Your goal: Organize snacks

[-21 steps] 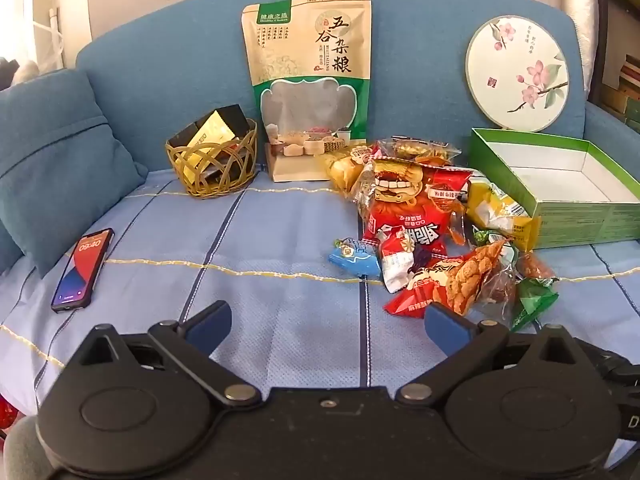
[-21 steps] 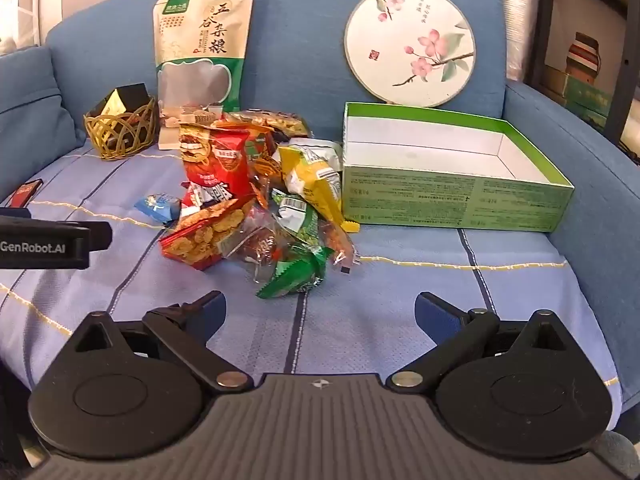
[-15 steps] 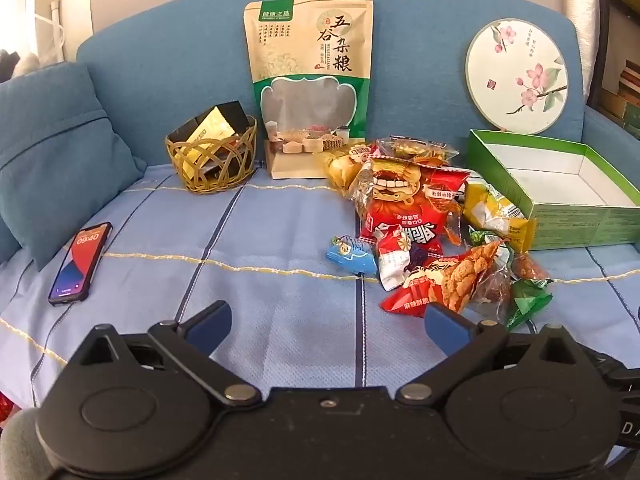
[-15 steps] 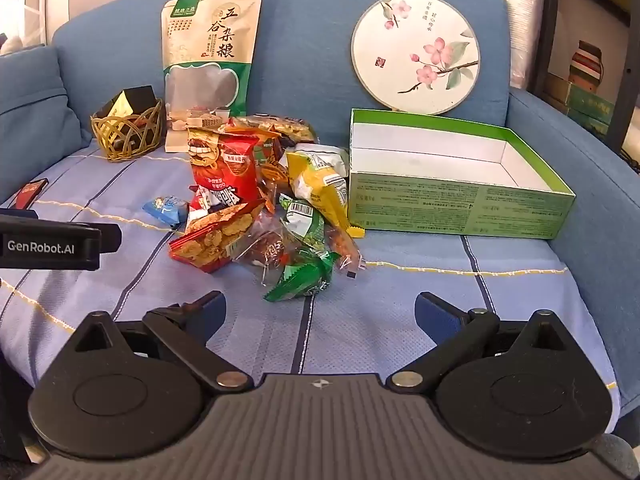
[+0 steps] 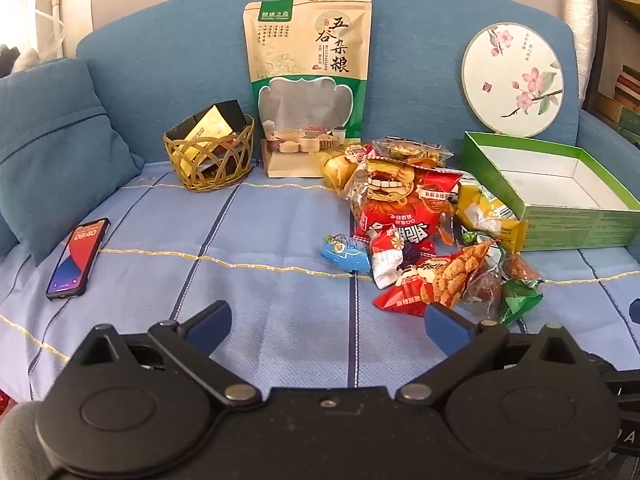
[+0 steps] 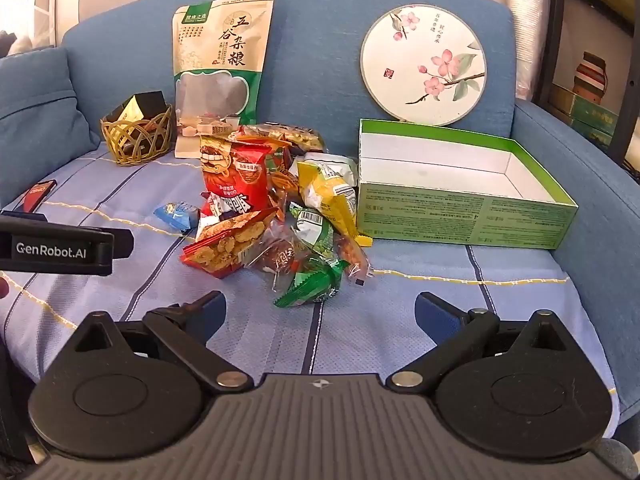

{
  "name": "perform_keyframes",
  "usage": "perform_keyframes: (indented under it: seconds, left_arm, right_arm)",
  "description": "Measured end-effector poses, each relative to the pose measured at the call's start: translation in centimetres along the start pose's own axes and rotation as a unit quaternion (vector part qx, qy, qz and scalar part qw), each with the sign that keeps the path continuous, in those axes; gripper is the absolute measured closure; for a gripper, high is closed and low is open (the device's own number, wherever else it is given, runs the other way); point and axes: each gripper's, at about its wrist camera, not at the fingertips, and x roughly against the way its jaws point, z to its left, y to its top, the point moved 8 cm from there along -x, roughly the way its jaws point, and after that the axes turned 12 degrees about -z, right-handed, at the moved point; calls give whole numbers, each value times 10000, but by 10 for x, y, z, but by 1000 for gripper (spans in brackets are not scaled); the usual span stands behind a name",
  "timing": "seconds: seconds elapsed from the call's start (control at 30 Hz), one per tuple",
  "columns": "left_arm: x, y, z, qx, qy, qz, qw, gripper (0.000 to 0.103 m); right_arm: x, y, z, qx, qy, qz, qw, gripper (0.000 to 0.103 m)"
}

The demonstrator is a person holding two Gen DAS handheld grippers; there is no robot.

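While both tongs hang above the front of the sofa seat, neither has hold of anything. The left tongs stand wide apart, blue fingertips over bare blue cloth, just short of the snack pile. The right tongs stand equally wide and carry nothing; the green packet lies just ahead, between the lines of the 2 fingers but untouched.

The pile sits mid-seat, just left of the green box. The box is open, its white interior visible with no snacks seen inside. A yellow packet leans at the box's left wall. A large red bag stands tallest in the pile. A red cracker packet lies at the front left, and a small blue packet lies slightly apart on the pile's left side.

Against the backrest stands a tall grain pouch, upright. Left of it is a wicker basket holding a black-and-gold box. A round floral fan leans on the backrest behind the green box. A phone lies face up at the seat's left, near a blue cushion. In the right wrist view, the left device's black body crosses the left edge.
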Motion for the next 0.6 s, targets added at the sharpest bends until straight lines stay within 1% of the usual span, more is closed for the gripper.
perform_keyframes:
  seconds: [0.6]
  left_arm:
    - [1,0,-4,18,-68,24,10000,0]
  right_arm:
    - [1,1,2,2,40,-43,10000,0]
